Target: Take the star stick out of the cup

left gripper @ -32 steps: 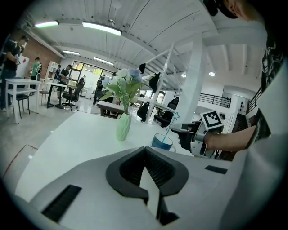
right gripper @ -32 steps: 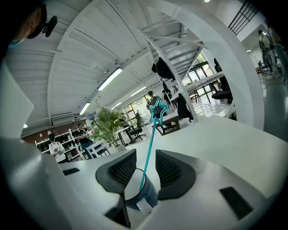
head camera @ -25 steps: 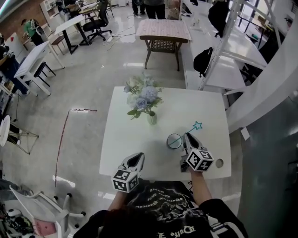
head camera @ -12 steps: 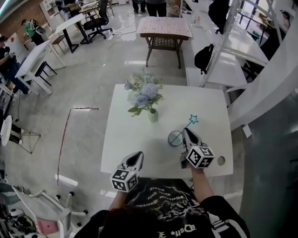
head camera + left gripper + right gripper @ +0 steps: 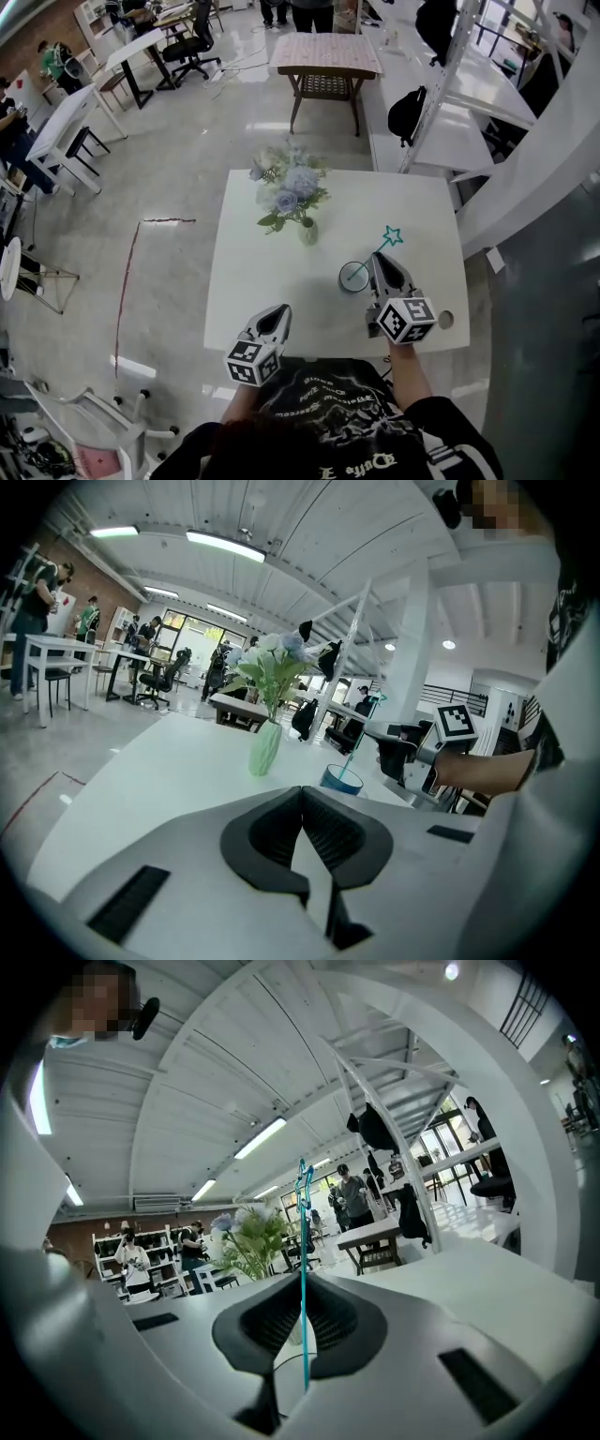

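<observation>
The teal star stick (image 5: 393,234) leans out of the blue-rimmed cup (image 5: 353,276) on the white table (image 5: 262,281), its lower end still inside the cup. My right gripper (image 5: 377,263) stands just right of the cup; its jaws have just closed and are shut on the stick's shaft. In the right gripper view the stick (image 5: 303,1269) runs upright between the pads (image 5: 330,1321). The left gripper view shows the cup (image 5: 340,779) and the right gripper (image 5: 401,749) beside it. My left gripper (image 5: 277,319) rests shut and empty near the table's front edge.
A green vase of pale flowers (image 5: 292,199) stands at the back middle of the table, left of and behind the cup. A round hole (image 5: 444,320) sits near the table's front right corner. White shelving (image 5: 469,84) rises on the right.
The right gripper has closed on the stick and risen a little, and the star has gone up with it. The left gripper has stayed put.
</observation>
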The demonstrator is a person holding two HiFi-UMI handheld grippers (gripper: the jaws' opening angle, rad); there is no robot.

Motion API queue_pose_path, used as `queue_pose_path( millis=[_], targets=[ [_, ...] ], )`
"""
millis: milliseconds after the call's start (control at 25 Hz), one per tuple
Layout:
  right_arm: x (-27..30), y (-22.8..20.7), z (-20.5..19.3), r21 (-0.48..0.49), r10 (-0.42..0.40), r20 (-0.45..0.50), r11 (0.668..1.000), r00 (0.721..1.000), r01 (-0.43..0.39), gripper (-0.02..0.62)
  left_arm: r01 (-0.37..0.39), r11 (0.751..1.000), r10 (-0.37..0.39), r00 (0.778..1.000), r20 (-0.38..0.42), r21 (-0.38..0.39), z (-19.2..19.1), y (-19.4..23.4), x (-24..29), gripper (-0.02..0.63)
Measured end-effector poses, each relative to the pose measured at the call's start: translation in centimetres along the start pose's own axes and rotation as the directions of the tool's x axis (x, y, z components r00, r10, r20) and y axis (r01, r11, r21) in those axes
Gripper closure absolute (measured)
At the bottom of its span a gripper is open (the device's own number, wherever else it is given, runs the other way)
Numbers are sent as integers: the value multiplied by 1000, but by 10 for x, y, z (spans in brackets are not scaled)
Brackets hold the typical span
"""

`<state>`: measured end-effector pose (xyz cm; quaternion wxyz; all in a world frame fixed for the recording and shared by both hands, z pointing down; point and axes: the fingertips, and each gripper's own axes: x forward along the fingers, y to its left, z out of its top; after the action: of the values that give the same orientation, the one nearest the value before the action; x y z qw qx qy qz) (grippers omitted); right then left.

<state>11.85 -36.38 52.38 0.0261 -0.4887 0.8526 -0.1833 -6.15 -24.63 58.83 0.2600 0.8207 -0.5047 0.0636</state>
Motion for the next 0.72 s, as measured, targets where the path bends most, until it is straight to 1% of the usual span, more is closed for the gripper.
queue_pose_path(
  millis=[120, 360, 440, 600, 720],
  targets=[
    [-6, 9, 17, -43, 20, 46, 999, 999, -18, 574, 17, 1000, -17, 1000, -11, 15, -1, -4, 3, 586],
    [-24, 28, 46, -141, 28, 100, 990, 995, -14, 574, 48, 998, -48, 999, -22, 37, -1, -12, 6, 586],
    [-30, 34, 51, -165, 31, 110, 986, 993, -13, 574, 55, 997, -54, 998, -13, 54, 3, -14, 7, 586],
    [-47, 41, 58, -223, 12, 118, 975, 993, 15, 574, 53, 993, -57, 998, 31, 109, 12, -15, 7, 586],
    [-61, 45, 63, -245, -4, 132, 969, 991, 36, 574, 72, 989, -77, 996, 42, 126, 17, -21, 6, 586]
  ],
)
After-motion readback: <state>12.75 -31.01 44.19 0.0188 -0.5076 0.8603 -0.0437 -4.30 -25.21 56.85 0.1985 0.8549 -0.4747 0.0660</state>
